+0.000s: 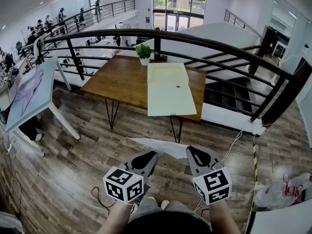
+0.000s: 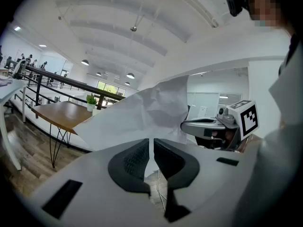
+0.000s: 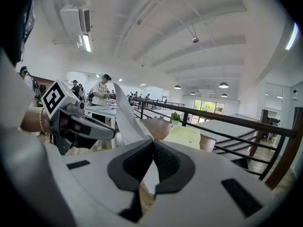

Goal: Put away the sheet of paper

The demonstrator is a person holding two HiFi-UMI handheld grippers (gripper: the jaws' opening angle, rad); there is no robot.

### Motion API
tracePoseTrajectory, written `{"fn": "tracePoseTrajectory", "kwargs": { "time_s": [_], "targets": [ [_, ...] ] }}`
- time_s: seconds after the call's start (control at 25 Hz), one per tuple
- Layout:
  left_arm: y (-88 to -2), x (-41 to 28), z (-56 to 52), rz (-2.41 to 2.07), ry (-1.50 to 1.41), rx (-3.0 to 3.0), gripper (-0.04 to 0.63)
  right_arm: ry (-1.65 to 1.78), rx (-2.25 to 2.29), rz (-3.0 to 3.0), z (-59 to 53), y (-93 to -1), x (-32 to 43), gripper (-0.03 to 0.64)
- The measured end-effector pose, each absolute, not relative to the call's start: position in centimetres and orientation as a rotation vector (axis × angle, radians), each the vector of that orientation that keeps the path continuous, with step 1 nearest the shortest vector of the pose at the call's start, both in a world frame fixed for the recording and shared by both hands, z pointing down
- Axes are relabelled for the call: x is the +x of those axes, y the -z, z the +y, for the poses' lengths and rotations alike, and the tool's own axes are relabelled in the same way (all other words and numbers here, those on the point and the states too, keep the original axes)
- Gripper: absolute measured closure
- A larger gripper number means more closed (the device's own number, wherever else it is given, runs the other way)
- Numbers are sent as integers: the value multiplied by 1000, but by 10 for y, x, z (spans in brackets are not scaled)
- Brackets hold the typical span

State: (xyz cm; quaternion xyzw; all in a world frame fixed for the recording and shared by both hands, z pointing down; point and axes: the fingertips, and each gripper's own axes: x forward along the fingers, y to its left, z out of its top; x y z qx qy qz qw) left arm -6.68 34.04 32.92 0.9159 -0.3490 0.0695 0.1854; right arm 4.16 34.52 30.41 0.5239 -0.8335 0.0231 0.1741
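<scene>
**A:** Where is the sheet of paper [image 1: 163,147] right now?

**B:** It is hanging in the air, low and near, and spanning the gap between the two grippers. It is well apart from the wooden counter [image 1: 122,82]. The left gripper [image 1: 145,157] is clamping the sheet's left edge. The right gripper [image 1: 197,156] is clamping its right edge. Both pairs of jaws are closing on nothing but the thin sheet.

**A:** How is it going to handle?

**B:** I am judging it light and limp. It is already creasing and bowing upward between the two holds. Pulling the grippers apart is likely to tear it, and loosening either one is likely to let it droop or slide free. Holding it by the two side edges, as now, looks sensible.

**A:** And the room for moving?

**B:** Open floor [image 1: 87,145] is lying between the person and the counter. A pale yellow folder [image 1: 169,89] is covering the counter's right half and reaching its near edge. A potted plant [image 1: 144,52] is standing at the far edge, just in front of the black railing [image 1: 219,45]. A white counter [image 1: 34,89] is standing to the left, and a cable [image 1: 234,143] is trailing on the floor near the right.
</scene>
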Motion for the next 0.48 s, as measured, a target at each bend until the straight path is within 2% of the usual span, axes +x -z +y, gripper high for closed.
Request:
{"fn": "tracePoseTrajectory", "kwargs": {
  "time_s": [0.48],
  "targets": [
    [-333,-66,329,-1003,-179,2554,554,-84,1484,-2356,333,-314,48,589]
  ]
}}
